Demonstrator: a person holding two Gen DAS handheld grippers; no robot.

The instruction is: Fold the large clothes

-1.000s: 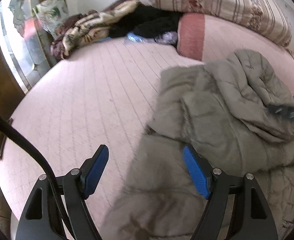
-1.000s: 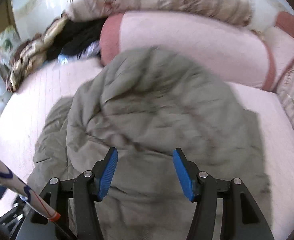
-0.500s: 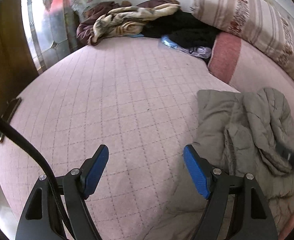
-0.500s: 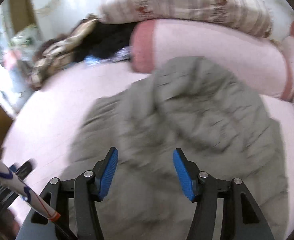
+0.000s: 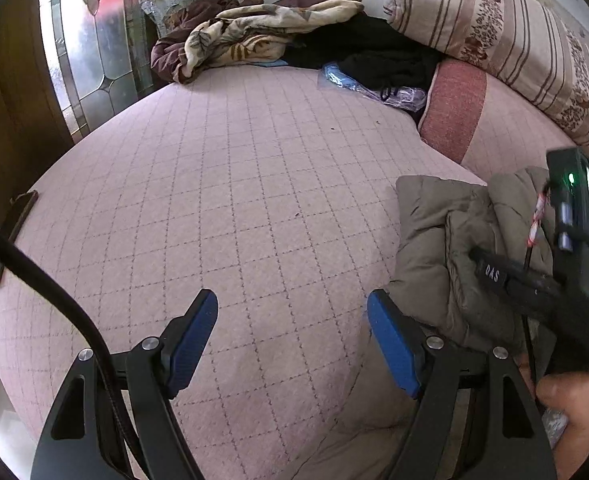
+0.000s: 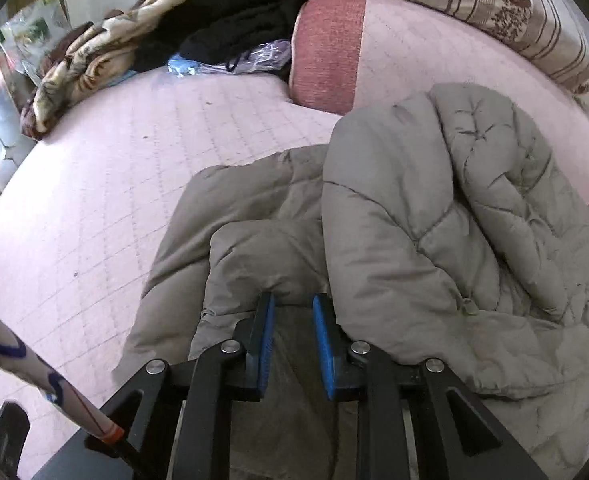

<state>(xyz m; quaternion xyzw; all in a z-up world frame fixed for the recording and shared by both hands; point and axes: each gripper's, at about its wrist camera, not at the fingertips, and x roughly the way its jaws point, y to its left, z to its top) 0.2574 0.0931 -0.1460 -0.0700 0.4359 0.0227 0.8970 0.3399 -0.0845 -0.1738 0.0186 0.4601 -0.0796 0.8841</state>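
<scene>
A grey-olive quilted jacket lies crumpled on the pink quilted bed. My right gripper has its blue pads closed on a fold of the jacket's fabric near its front edge. In the left wrist view the jacket lies at the right, partly hidden by the right gripper's black body. My left gripper is open and empty above bare bedcover, just left of the jacket's edge.
A pile of patterned blanket and black clothes lies at the bed's far side. A plastic bag sits beside a red-ended bolster. A striped pillow lies behind. A glass-panelled door stands left.
My right gripper has closed from wide open onto a fold of the jacket. My left gripper has swung left off the jacket to bare bedcover, still open.
</scene>
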